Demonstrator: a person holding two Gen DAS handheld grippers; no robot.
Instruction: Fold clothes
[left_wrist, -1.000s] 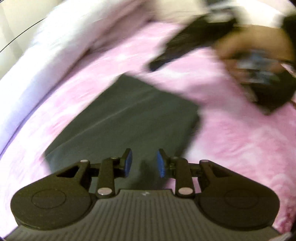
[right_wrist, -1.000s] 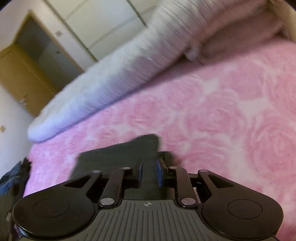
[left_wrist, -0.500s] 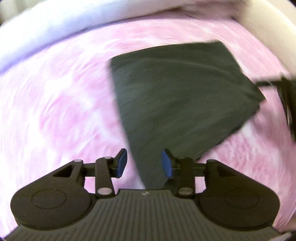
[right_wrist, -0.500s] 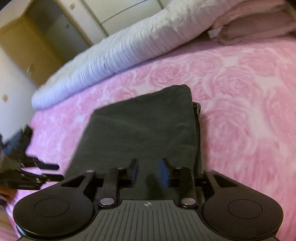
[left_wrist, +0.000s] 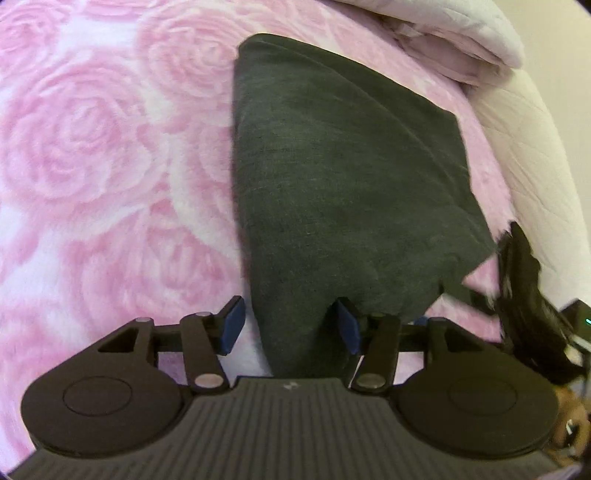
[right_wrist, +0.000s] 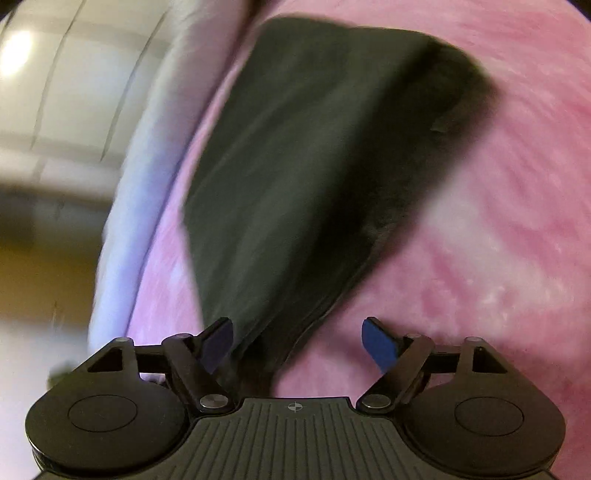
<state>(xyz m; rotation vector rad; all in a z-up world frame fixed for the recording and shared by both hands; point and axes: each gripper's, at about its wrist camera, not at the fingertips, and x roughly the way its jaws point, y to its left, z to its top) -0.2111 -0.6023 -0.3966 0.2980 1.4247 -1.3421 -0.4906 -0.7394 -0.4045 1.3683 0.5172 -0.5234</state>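
A dark grey folded garment (left_wrist: 332, 177) lies flat on the pink rose-patterned blanket (left_wrist: 92, 155). My left gripper (left_wrist: 290, 328) stands open over the garment's near corner, blue pads on either side of the cloth. In the right wrist view the same garment (right_wrist: 295, 166) looks blurred and stretches away from my right gripper (right_wrist: 299, 341), which is wide open above the garment's near edge. The other gripper (left_wrist: 532, 314) shows as a black shape at the right edge of the left wrist view.
A white quilt (left_wrist: 461, 33) and pale pink folded bedding (left_wrist: 443, 62) lie at the far end of the bed. A white padded edge (left_wrist: 524, 166) runs along the right side. Cupboard doors (right_wrist: 55, 92) show beyond the bed.
Both grippers have swung to new angles over the garment and opened wider, the right one most. The garment still lies flat on the blanket.
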